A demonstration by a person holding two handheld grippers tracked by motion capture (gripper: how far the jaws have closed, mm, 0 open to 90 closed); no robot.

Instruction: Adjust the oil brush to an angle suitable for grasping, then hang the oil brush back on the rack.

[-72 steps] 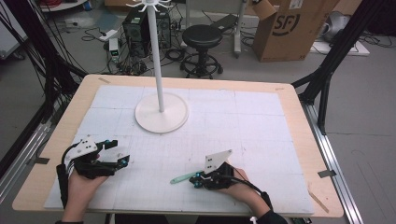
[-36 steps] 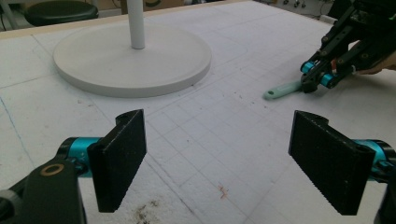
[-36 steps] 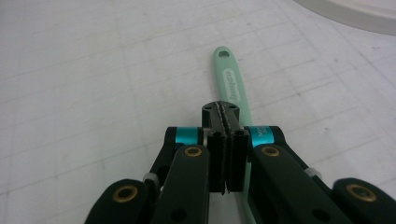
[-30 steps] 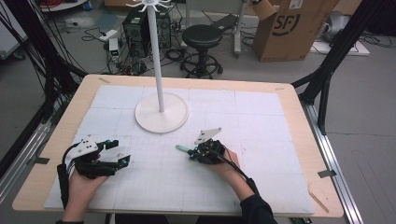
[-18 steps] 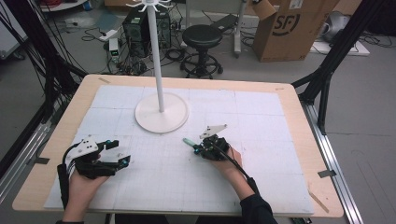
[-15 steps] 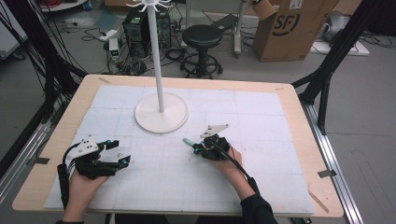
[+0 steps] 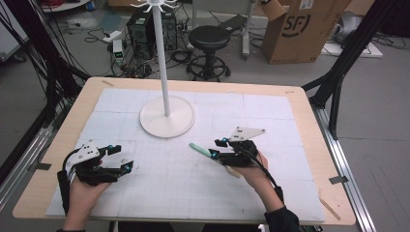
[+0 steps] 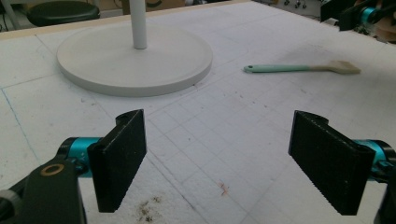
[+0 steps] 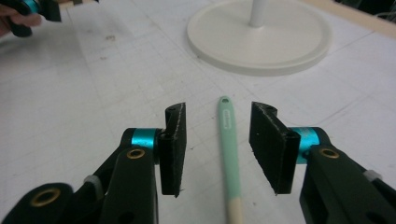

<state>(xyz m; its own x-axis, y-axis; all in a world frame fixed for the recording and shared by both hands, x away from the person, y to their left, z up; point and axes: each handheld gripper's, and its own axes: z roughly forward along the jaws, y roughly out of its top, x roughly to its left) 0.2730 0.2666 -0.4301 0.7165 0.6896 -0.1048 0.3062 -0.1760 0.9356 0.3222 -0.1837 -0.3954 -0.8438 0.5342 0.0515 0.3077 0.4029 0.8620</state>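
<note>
White gridded matting covers the wooden table (image 7: 309,121), and both hands sit at its near edge. Nearest on the left, the left tool (image 7: 126,158) rests low with its jaws spread wide and nothing between them; its own view shows gritty specks on the mat just ahead. On the right, the right tool (image 7: 217,148) has just been opening its jaws, and they stand apart on either side of the spatula (image 9: 229,140) without pressing it. The right gripper view shows the mint handle lying flat on the mat with a small hole at its far end; the left gripper view adds the pale wooden blade at the other end. Beyond stands the white stand (image 7: 167,116), its round base just past the spatula; the high view alone shows its hooked top
</note>
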